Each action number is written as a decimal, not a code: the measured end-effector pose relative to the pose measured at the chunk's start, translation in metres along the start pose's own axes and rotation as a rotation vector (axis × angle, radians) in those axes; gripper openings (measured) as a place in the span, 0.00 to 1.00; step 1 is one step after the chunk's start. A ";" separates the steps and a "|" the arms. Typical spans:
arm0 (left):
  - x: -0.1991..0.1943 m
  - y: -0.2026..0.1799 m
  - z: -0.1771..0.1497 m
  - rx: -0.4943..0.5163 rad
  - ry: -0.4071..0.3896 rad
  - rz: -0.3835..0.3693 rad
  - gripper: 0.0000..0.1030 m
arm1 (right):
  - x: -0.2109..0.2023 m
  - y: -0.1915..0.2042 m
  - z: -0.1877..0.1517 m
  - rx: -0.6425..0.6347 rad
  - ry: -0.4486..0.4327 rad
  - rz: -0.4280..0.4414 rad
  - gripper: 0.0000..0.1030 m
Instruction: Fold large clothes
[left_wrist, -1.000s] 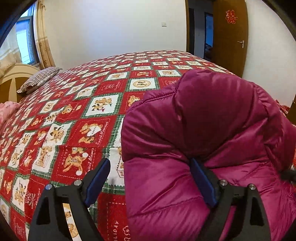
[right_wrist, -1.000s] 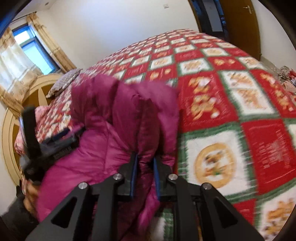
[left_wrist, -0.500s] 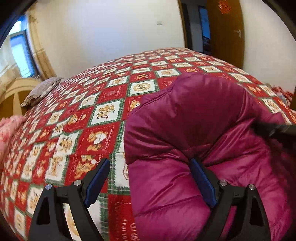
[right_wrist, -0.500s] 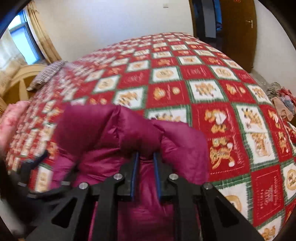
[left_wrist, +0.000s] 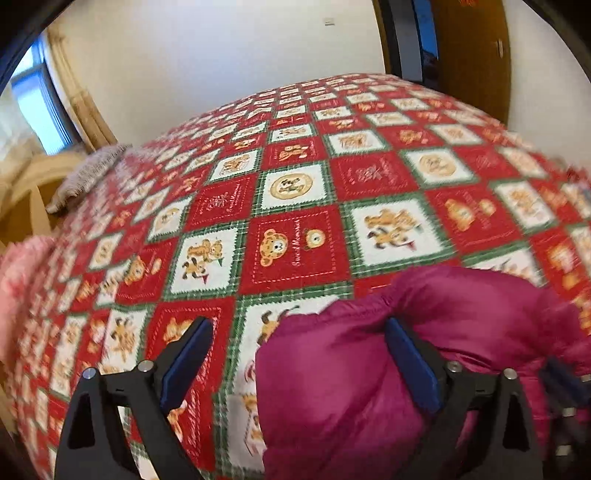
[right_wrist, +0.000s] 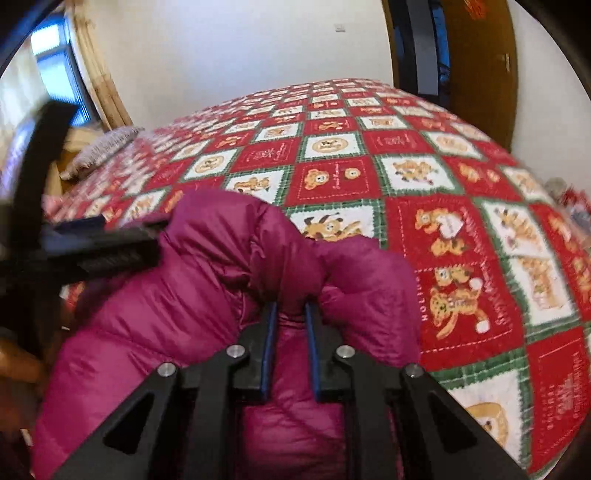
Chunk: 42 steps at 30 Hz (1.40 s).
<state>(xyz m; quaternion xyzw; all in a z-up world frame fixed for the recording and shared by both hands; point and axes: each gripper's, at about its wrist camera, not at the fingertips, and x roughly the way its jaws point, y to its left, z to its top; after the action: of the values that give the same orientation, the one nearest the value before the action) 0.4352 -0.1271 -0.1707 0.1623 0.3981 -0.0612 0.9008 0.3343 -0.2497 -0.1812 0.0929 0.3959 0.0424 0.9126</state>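
A magenta puffer jacket (left_wrist: 461, 317) lies bunched on the bed's near part, its bulk low in both views. My left gripper (left_wrist: 299, 325) has its jaws opening wide. Its left finger hangs over the bedspread, off the cloth; its right finger (left_wrist: 406, 354) rests in a crease of the jacket, and nothing is pinched. My right gripper (right_wrist: 291, 306) is shut on a thick fold of the jacket (right_wrist: 221, 266), which puffs up around its tips. The left gripper (right_wrist: 103, 251) shows as a dark blur at the jacket's left side in the right wrist view.
A red, white and green bear-print bedspread (left_wrist: 295, 240) covers the wide bed. A striped pillow (left_wrist: 88, 173) and a curved wooden headboard (left_wrist: 22, 184) are at the left, with pink cloth (left_wrist: 18, 266) below them. A brown door (right_wrist: 480, 66) stands at the back right.
The jacket has sunk from a tall mound to a low bunch near the bed's front. The left gripper's jaws have spread a little wider. The right gripper kept its pinch on the fold.
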 end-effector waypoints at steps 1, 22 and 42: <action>0.004 -0.001 -0.003 -0.004 -0.004 0.007 0.95 | 0.001 -0.003 0.000 0.015 -0.001 0.018 0.17; -0.029 0.008 -0.020 -0.045 0.010 -0.033 0.95 | 0.003 -0.012 -0.003 0.083 -0.022 0.075 0.15; -0.065 -0.011 -0.059 -0.028 0.018 -0.139 0.95 | -0.096 -0.011 -0.095 0.078 -0.042 0.036 0.22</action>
<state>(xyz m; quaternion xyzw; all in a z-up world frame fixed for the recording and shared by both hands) 0.3476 -0.1187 -0.1631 0.1223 0.4171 -0.1169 0.8930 0.1996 -0.2618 -0.1779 0.1363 0.3763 0.0416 0.9154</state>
